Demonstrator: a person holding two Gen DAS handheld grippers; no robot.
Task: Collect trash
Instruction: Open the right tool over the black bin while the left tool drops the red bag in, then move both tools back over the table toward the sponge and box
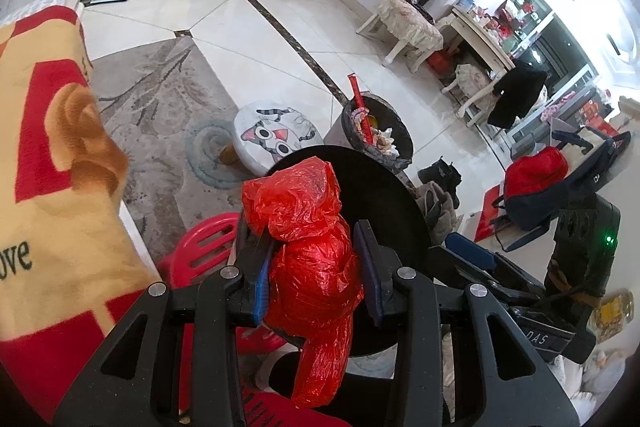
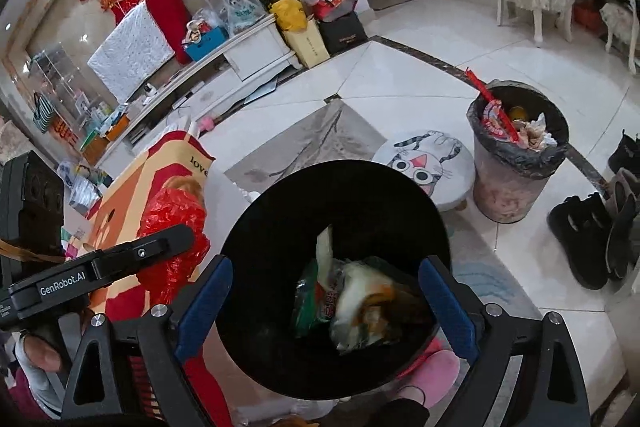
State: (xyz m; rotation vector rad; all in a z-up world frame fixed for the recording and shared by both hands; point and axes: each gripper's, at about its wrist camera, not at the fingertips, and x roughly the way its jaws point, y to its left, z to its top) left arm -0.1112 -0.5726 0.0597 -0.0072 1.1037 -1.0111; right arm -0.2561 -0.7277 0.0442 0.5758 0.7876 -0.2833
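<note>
My left gripper (image 1: 310,251) is shut on a crumpled red plastic bag (image 1: 308,247) and holds it up beside a small black bin (image 1: 396,211). The bag also shows in the right wrist view (image 2: 172,227), left of that bin. My right gripper (image 2: 326,279) grips the black bin (image 2: 280,211) by its rim, one finger on each side. Inside the bin lie crumpled wrappers (image 2: 352,299), green, white and orange. A larger trash can (image 2: 516,155) lined with a black bag stands on the floor, full of trash; it also shows in the left wrist view (image 1: 380,135).
A round cat-print stool (image 2: 428,163) stands next to the large can. A yellow and red blanket (image 1: 52,147) lies at the left. Boots (image 2: 592,227) sit at the right. A red plastic chair (image 1: 200,247) is below the left gripper. Chairs and a table stand at the far wall.
</note>
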